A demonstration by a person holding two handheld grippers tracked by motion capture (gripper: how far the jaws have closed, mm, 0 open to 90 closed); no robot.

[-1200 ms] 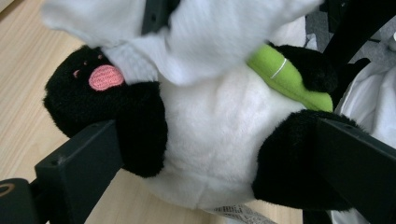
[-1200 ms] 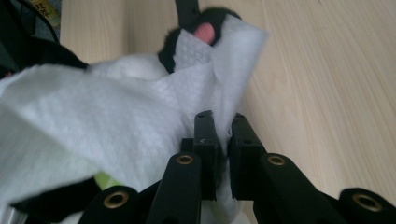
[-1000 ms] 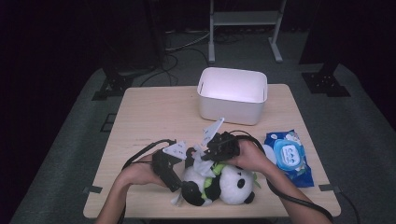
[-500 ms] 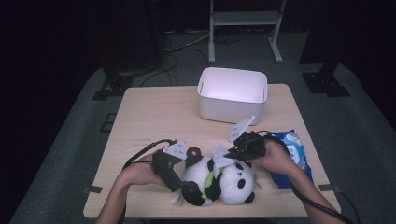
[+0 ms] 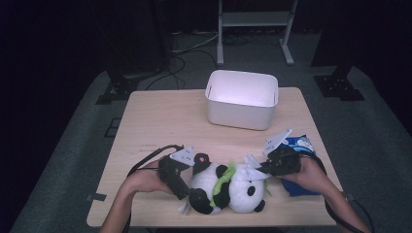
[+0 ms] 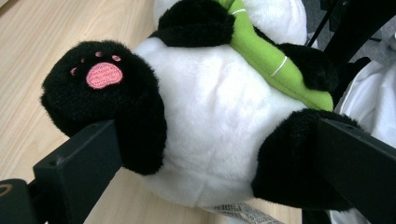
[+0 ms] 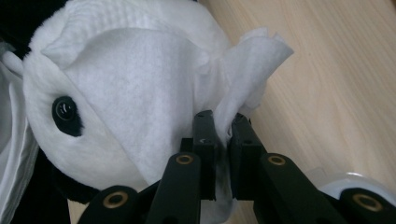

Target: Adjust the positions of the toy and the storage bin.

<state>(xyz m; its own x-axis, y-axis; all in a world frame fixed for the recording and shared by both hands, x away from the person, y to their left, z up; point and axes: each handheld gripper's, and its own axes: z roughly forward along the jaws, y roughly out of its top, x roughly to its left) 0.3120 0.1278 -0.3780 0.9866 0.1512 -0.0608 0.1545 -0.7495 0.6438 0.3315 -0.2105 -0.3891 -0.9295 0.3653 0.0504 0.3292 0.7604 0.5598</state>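
No legible writing on panda point(image 5: 228, 187)

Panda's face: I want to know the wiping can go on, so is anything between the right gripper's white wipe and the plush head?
Nothing visible. The right gripper pinches the white wipe, which lies draped straight on the plush panda head beside its eye, while the left gripper clamps the panda's body.

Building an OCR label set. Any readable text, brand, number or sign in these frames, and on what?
None can be read.
Blue wet-wipes pack by the right gripper: printing too small and blurred.
Plush panda: sewn tag at its underside shows grey print, too fine to read.
Pink paw pad: stitched, no letters.
White bin: no marking visible.
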